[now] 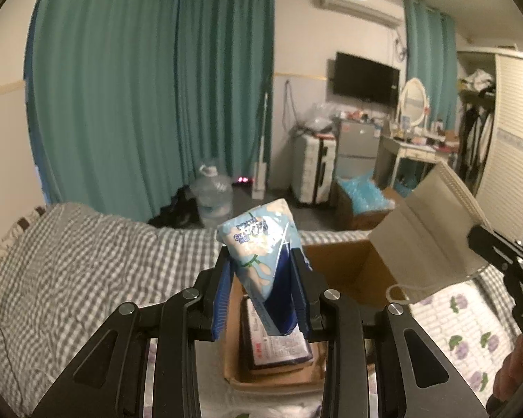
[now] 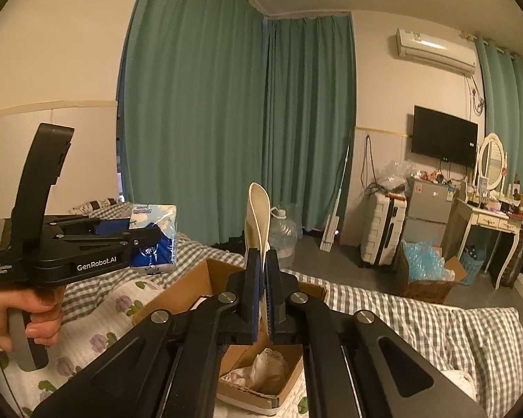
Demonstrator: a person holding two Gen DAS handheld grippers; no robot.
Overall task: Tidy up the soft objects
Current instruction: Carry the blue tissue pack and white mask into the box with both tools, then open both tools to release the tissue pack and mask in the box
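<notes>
The left hand-held gripper [image 1: 261,278] squeezes a soft, squishy tissue pack [image 1: 261,244]. The right hand-held gripper [image 2: 263,296] pinches a light, floppy face mask [image 1: 432,230] by its edge.

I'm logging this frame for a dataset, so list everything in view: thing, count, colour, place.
tissue pack: 1, blue-white, in left gripper
face mask: 1, white, in right gripper
box: 1, brown cardboard, open, on bed below both grippers
bed: 1, grey-check cover
curtains: teal, back wall
water jug: 1, clear, floor
TV: 1, black, wall
air conditioner: 1, white, high on wall
suitcase: 1, white, floor
left gripper: black, blue fingers
right gripper: black, closed on mask
</notes>
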